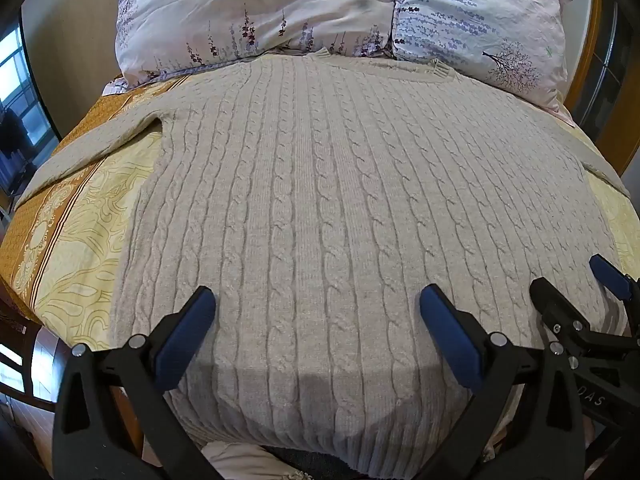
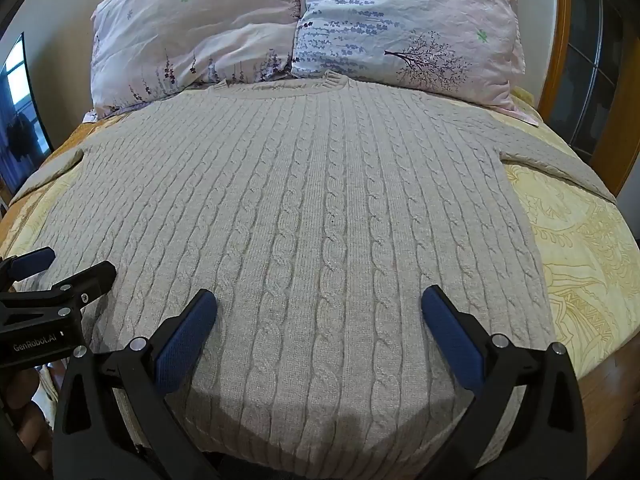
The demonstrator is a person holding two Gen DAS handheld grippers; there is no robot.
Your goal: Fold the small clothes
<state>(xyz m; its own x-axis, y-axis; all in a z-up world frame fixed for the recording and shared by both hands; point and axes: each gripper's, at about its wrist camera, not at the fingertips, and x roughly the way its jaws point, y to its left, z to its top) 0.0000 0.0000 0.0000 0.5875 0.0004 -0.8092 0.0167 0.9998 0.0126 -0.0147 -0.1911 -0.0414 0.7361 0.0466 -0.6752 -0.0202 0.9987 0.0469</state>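
Observation:
A beige cable-knit sweater (image 1: pixel 320 200) lies flat on the bed, collar toward the pillows, sleeves spread out to both sides; it also shows in the right wrist view (image 2: pixel 312 208). My left gripper (image 1: pixel 318 300) is open and empty, hovering over the sweater's lower part near the hem. My right gripper (image 2: pixel 319 300) is open and empty too, over the lower part to the right of the left one. The right gripper shows at the right edge of the left wrist view (image 1: pixel 576 280), and the left gripper at the left edge of the right wrist view (image 2: pixel 72 268).
Two floral pillows (image 1: pixel 256 12) (image 2: pixel 404 28) lean at the head of the bed. A yellow and orange patterned sheet (image 1: pixel 76 240) (image 2: pixel 580 248) covers the bed. A wooden headboard (image 2: pixel 560 40) stands at the right. A window (image 1: pixel 12 92) is at the left.

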